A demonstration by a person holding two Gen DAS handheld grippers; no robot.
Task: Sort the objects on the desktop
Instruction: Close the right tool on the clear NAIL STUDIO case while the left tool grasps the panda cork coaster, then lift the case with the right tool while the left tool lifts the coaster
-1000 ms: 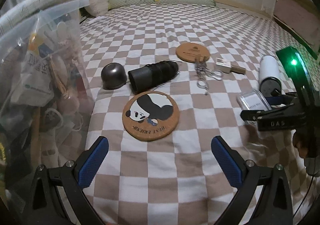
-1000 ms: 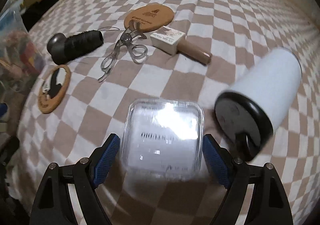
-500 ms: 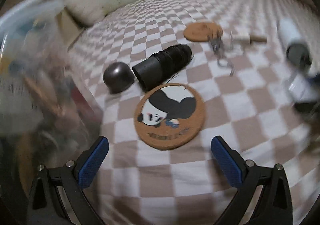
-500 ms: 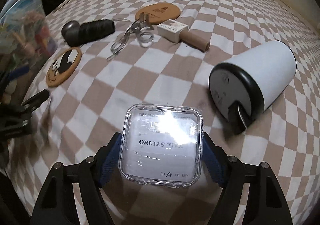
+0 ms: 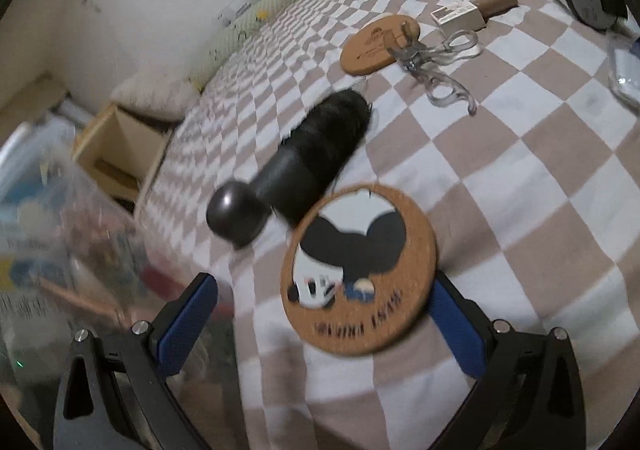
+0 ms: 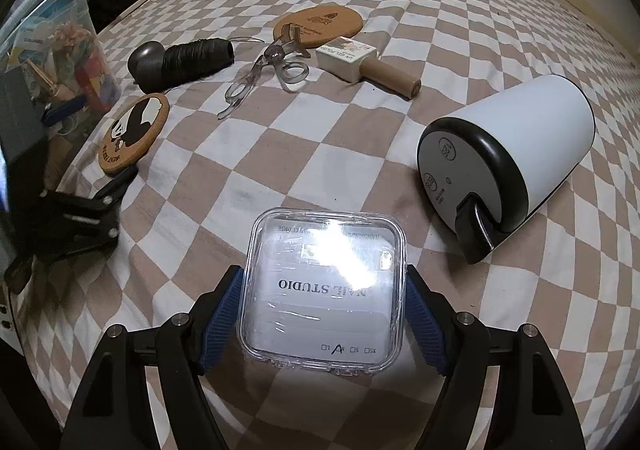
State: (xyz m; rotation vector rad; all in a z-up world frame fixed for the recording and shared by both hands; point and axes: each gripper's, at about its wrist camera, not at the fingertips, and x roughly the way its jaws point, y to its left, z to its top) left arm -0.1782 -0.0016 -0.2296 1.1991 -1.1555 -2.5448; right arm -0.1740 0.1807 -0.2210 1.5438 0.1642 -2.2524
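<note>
My right gripper (image 6: 324, 314) is shut on a clear plastic nail box (image 6: 324, 286), its blue pads against both sides, over the checkered cloth. My left gripper (image 5: 320, 326) is open, its jaws wide on either side of the near part of a round cork panda coaster (image 5: 360, 270); in the right wrist view its fingertip sits at the coaster's edge (image 6: 134, 130). A black thread spool (image 5: 316, 158) with a dark round cap (image 5: 236, 216) lies just beyond the coaster.
A second cork coaster (image 5: 378, 44), clear scissors (image 5: 436, 62), a polish bottle (image 5: 472, 12) and a white cylinder with black end (image 6: 508, 154) lie on the cloth. A clear bin of clutter (image 5: 52, 234) stands at the left edge (image 6: 60, 50).
My left gripper has moved forward and down to the panda coaster, which now sits between its open jaws. My right gripper has closed on the nail box and lifted it slightly.
</note>
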